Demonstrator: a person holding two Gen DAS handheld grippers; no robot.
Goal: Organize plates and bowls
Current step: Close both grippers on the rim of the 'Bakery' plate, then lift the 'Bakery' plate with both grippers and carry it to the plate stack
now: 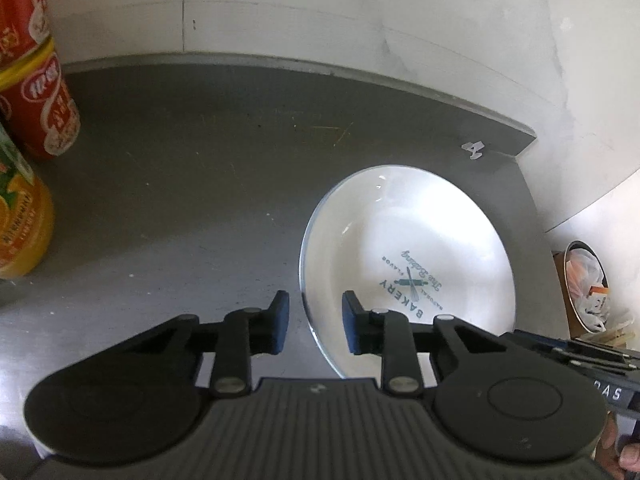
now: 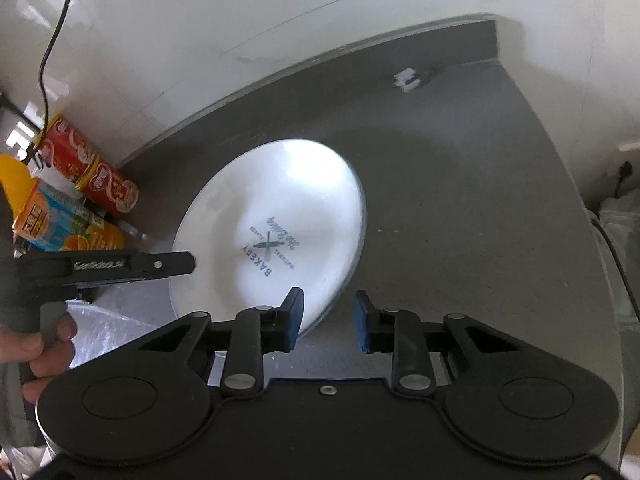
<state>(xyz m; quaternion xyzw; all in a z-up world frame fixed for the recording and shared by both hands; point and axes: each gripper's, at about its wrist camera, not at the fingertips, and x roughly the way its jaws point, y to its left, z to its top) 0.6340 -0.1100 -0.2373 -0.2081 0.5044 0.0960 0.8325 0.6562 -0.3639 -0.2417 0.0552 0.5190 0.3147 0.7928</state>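
Note:
A white plate (image 1: 408, 240) printed with a "BAKERY" logo lies flat on the grey counter (image 1: 192, 184). My left gripper (image 1: 316, 314) is open, and the plate's left rim runs through the gap between its blue-padded fingers (image 1: 280, 320). In the right wrist view the same plate (image 2: 272, 208) sits in the middle. My right gripper (image 2: 329, 316) is open at its near right rim, with the left pad (image 2: 294, 320) over the rim and the right pad over bare counter. The left gripper (image 2: 180, 264) reaches in from the left, held by a hand (image 2: 40, 344).
Red cans (image 1: 44, 108) and an orange juice bottle (image 1: 20, 224) stand at the counter's left. A white wall (image 1: 320, 12) backs the counter. A white scrap (image 1: 474, 150) lies near the back right corner. Past the right edge a bin (image 1: 588, 284) holds rubbish.

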